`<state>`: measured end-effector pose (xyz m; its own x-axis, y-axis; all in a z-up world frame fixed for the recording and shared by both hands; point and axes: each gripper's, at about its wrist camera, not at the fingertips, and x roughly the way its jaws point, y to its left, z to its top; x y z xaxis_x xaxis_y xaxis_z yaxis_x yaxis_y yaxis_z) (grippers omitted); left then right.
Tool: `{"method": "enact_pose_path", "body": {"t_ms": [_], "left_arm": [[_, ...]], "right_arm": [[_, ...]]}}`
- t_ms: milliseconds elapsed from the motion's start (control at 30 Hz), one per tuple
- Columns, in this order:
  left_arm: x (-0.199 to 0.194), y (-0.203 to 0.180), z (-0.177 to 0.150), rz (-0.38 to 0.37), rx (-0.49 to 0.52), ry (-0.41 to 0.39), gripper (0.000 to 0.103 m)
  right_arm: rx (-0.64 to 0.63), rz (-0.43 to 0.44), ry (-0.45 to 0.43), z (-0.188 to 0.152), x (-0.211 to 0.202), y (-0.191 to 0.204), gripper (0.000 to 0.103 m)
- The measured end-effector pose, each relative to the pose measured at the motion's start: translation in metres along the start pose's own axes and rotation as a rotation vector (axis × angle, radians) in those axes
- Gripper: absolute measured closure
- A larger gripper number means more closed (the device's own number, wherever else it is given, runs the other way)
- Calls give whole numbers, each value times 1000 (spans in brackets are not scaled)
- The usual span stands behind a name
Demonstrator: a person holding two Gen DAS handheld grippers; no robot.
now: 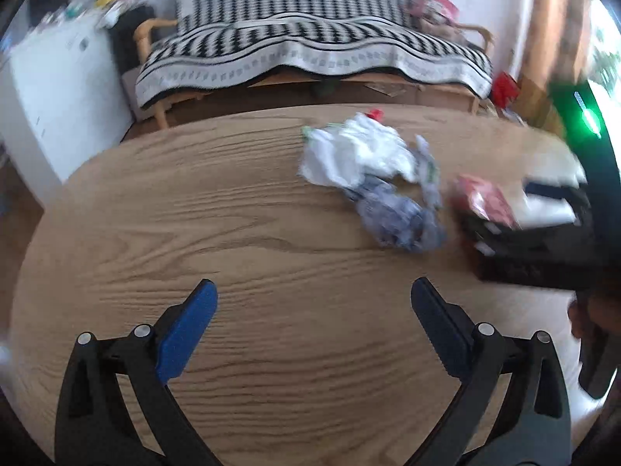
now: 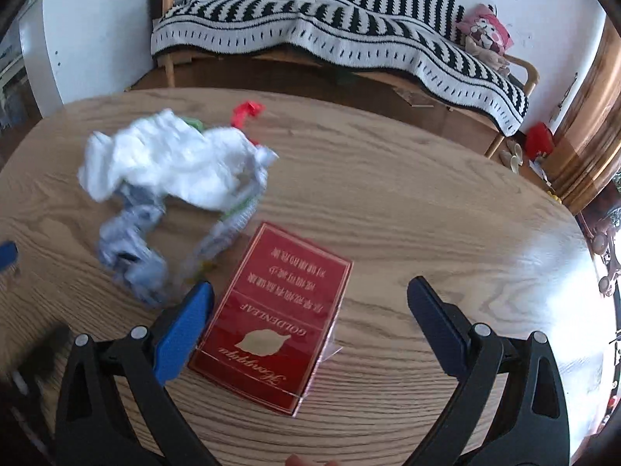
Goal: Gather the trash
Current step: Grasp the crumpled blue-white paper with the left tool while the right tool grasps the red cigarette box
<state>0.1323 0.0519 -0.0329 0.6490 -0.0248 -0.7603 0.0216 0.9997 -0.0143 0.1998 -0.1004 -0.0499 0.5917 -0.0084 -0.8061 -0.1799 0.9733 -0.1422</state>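
Right gripper point(image 2: 309, 299) spread wide, empty, astride red cigarette pack point(image 2: 271, 318): light, stiff, crushable; best pinched across long edges. Left gripper point(image 1: 313, 303) spread, empty; crumpled tissue point(image 1: 355, 153) soft, ahead-right of fingertips.

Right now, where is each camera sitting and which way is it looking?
Left wrist: sits on the left tongs, looking forward over the wooden table toward the striped sofa; its blue fingers are open with nothing between them, and the right tongs' dark body shows at the right edge.
Right wrist: sits on the right tongs, looking down at the red cigarette box between its open fingers; a fingertip peeks in at the bottom edge.
Both see the crumpled white tissue, the cigarette box, table and sofa.
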Motion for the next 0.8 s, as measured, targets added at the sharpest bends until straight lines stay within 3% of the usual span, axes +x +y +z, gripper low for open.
{"method": "enact_pose_path", "body": {"t_ms": [133,233,400,533,700,800], "left_arm": [[12,2,17,-15,-131,-21,6],[23,-8,29,-71,-181,-18,6],[44,-30,36,-27,-109,6,6],[50,-25,36,4,-118,5,6],[56,-20,32,-23,-147,20,6],[59,-26,33,-11,-105,14,6]], "right_arm": [[39,8,17,-5,8,-26,7],[46,9,25,-11,10,-36,7],[94,52,35,-17,15,-50,7],[133,97,38,-21,18,-57,6],[142,93,8,-25,15,-57,6],[136,98,-11,-30,12,-56,6]]}}
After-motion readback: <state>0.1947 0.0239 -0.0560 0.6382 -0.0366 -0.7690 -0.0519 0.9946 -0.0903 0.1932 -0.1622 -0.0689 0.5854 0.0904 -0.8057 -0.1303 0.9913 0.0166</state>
